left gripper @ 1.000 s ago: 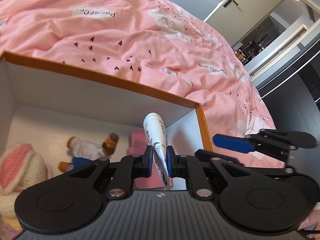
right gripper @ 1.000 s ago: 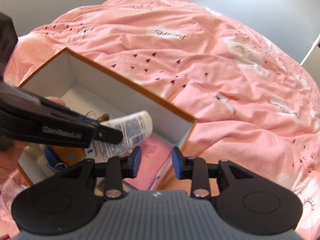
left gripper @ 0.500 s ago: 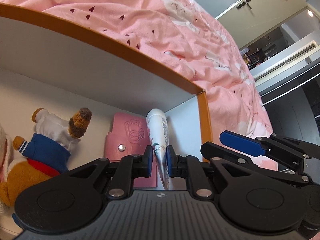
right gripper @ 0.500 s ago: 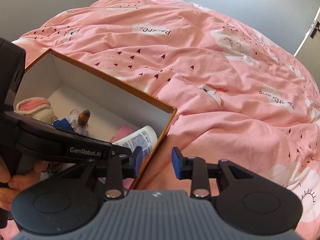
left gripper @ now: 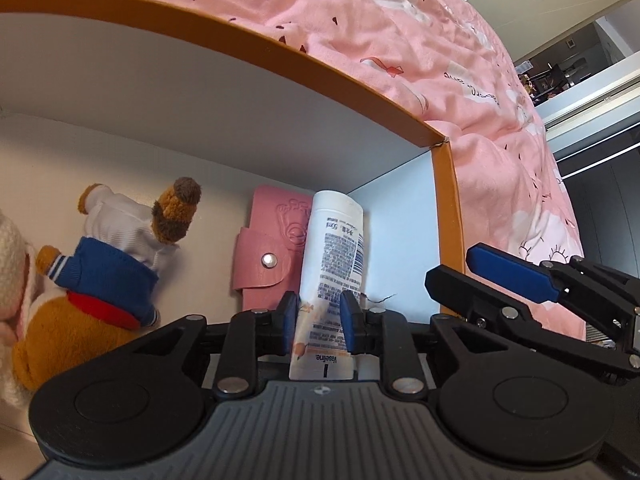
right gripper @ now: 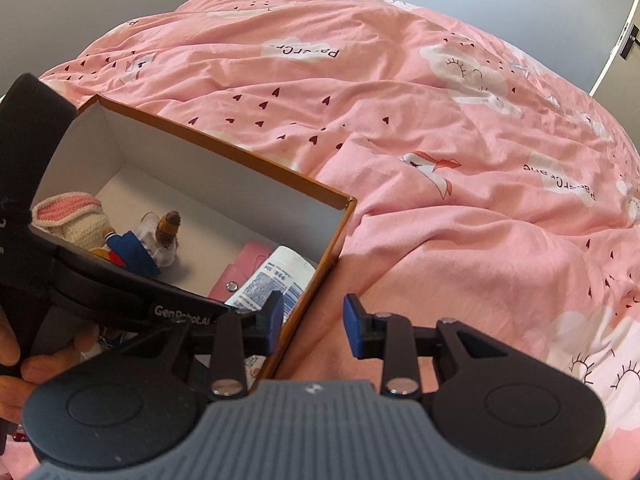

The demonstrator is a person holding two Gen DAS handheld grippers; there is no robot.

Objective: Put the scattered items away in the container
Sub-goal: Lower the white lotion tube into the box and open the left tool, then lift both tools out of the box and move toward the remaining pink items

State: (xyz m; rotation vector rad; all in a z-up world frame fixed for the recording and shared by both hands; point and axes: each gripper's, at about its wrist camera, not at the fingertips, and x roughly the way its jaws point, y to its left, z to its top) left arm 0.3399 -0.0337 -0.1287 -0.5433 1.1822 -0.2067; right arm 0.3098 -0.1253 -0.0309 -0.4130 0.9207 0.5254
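Since the earlier frames the left gripper [left gripper: 319,322] has sunk deeper into the box [left gripper: 256,46], and its jaws have just been opening: the tube [left gripper: 334,264], pinched edge-on a second ago, now shows its printed flat face between pads that stand a little apart and no longer seem to press on it. The tube lies in the box's right-hand corner, its cap end up against the far wall, its crimped end between the left jaws, overlapping the pink wallet [left gripper: 272,256] beside it. Further left are the bear [left gripper: 100,280] in its blue jacket and, at the edge of view, a knitted toy [right gripper: 70,218]. The right gripper [right gripper: 312,326] hangs just outside the box, straddling its orange rim, jaws partly apart with nothing between them; it has hardly shifted. All round lies the pink duvet [right gripper: 440,140], on which no further loose items show in either view, so the tidying looks nearly done. The main risk now is the withdrawal: if the left jaws are not wide enough, a pad may catch the tube's crimp and drag it back up or flip it over the rim. The left tool is also close to the side wall, so a careless lift could snag the cardboard and tip the light box on the soft bedding. The right gripper's inner finger sits near that same wall and could knock it.
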